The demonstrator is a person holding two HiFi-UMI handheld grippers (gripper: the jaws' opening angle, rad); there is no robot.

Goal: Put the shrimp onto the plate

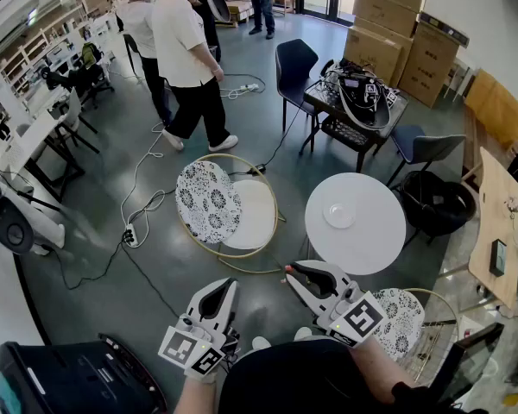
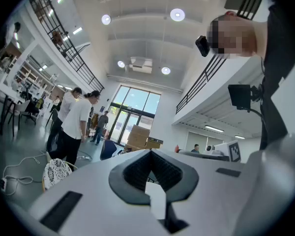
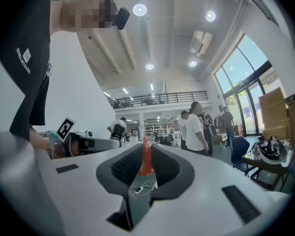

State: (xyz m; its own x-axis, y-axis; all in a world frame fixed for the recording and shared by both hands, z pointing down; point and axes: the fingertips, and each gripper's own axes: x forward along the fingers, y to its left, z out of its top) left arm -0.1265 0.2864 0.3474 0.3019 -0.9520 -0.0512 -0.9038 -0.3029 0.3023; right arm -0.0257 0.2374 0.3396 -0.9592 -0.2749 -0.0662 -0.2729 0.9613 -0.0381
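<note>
A small orange-red shrimp [image 3: 146, 159] stands upright between the pads of my right gripper [image 3: 146, 151], which is shut on it. In the head view the right gripper [image 1: 287, 272] hangs over the grey floor, just short of the round white table [image 1: 371, 240], with the shrimp [image 1: 287, 269] showing as a red speck at its tip. A white plate [image 1: 339, 215] lies near the middle of that table. My left gripper [image 1: 232, 283] is held low beside the right one, over the floor. Its jaws [image 2: 150, 152] meet at the tips with nothing between them.
A round black-and-white patterned seat [image 1: 207, 202] with a gold rim stands left of the table; a second patterned one [image 1: 403, 317] is near my right arm. A black bin [image 1: 437, 203], blue chairs [image 1: 293, 67], a cluttered side table [image 1: 359, 100], floor cables [image 1: 138, 214] and two standing people [image 1: 186, 59] lie beyond.
</note>
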